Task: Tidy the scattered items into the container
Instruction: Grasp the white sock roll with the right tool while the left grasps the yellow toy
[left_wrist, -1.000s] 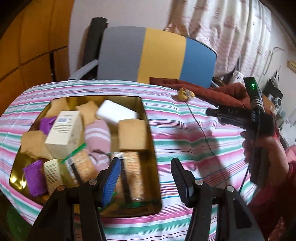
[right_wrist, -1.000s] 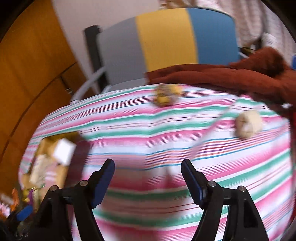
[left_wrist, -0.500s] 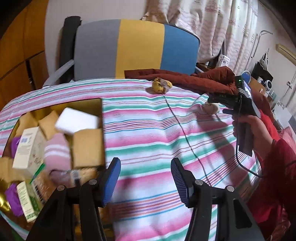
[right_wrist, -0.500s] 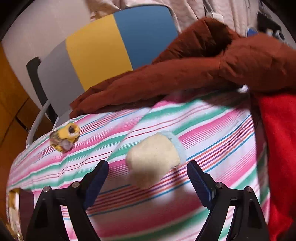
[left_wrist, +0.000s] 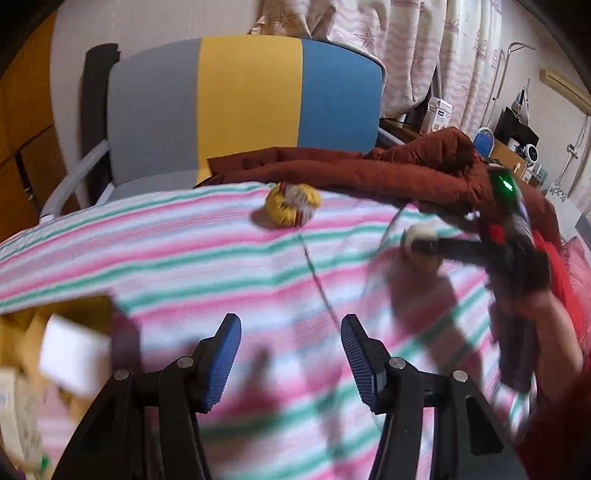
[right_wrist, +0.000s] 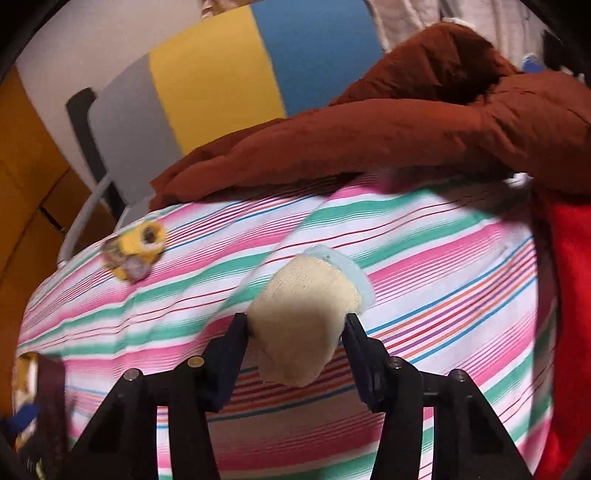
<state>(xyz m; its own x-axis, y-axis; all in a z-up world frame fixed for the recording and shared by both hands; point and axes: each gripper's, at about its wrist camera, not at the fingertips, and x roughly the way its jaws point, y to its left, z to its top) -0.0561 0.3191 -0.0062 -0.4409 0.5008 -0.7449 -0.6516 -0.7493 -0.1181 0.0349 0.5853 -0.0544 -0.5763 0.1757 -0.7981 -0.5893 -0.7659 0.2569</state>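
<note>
My right gripper (right_wrist: 295, 332) is closing its jaws around a cream rolled sock (right_wrist: 303, 306) with a pale blue cuff, and both pads touch its sides on the striped tablecloth (right_wrist: 424, 258). In the left wrist view, the same sock (left_wrist: 421, 232) shows at the right under the right gripper (left_wrist: 417, 245). My left gripper (left_wrist: 291, 354) is open over bare cloth, with nothing between its pads. A yellow rolled sock (left_wrist: 293, 208) (right_wrist: 136, 247) lies at the far edge of the table. The gold tin (left_wrist: 14, 321), with a white block (left_wrist: 74, 358) in it, is blurred at the lower left.
A chair (left_wrist: 251, 99) with a grey, yellow and blue back stands behind the table. A rust-brown jacket (left_wrist: 369, 170) lies along the far right edge. A thin cable (left_wrist: 317, 280) runs across the cloth. A person's hand (left_wrist: 532, 306) holds the right gripper, with a red sleeve (right_wrist: 569, 295).
The left gripper swung right, away from over the tin, staying open. The right gripper travelled to the cream sock, straddled it with wide jaws, then closed onto it.
</note>
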